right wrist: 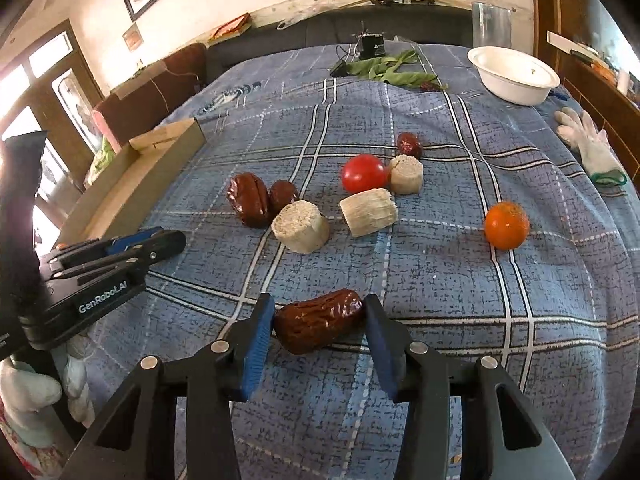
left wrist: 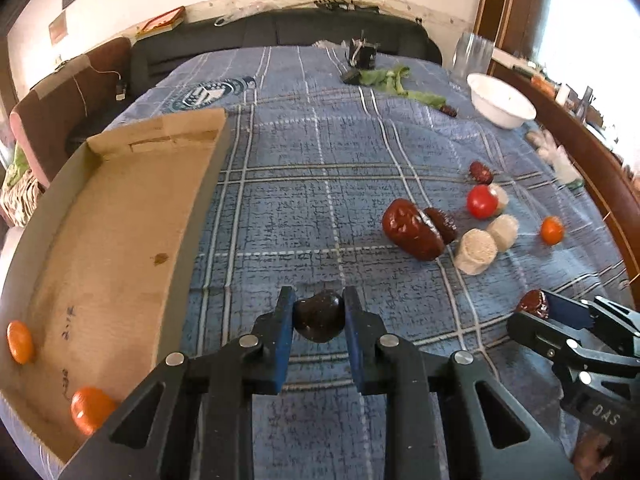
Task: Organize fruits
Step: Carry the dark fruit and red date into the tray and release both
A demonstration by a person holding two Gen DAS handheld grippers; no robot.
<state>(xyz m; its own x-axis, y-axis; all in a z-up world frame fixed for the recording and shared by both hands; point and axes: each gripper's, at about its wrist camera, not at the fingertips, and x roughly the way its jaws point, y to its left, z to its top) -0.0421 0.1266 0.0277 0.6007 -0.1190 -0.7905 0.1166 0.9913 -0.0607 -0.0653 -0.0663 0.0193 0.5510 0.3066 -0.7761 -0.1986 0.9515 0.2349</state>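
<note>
My left gripper (left wrist: 319,314) is shut on a dark chestnut-like fruit (left wrist: 319,321), held above the blue plaid cloth just right of the cardboard box (left wrist: 120,216). Two oranges (left wrist: 20,342) (left wrist: 91,409) lie in the box. My right gripper (right wrist: 320,320) is shut on a red date (right wrist: 318,320) near the cloth. It also shows in the left wrist view (left wrist: 538,306). On the cloth lie two red dates (right wrist: 249,199), a tomato (right wrist: 365,173), three pale corn-cob pieces (right wrist: 301,227), a small date (right wrist: 409,144) and an orange (right wrist: 506,225).
A white bowl (right wrist: 514,76) and a clear cup (right wrist: 491,24) stand at the far right. Green leaves (right wrist: 384,70) and a small black device (right wrist: 370,46) lie at the far edge. A white glove (right wrist: 590,144) lies at the right edge. A wooden frame borders the right side.
</note>
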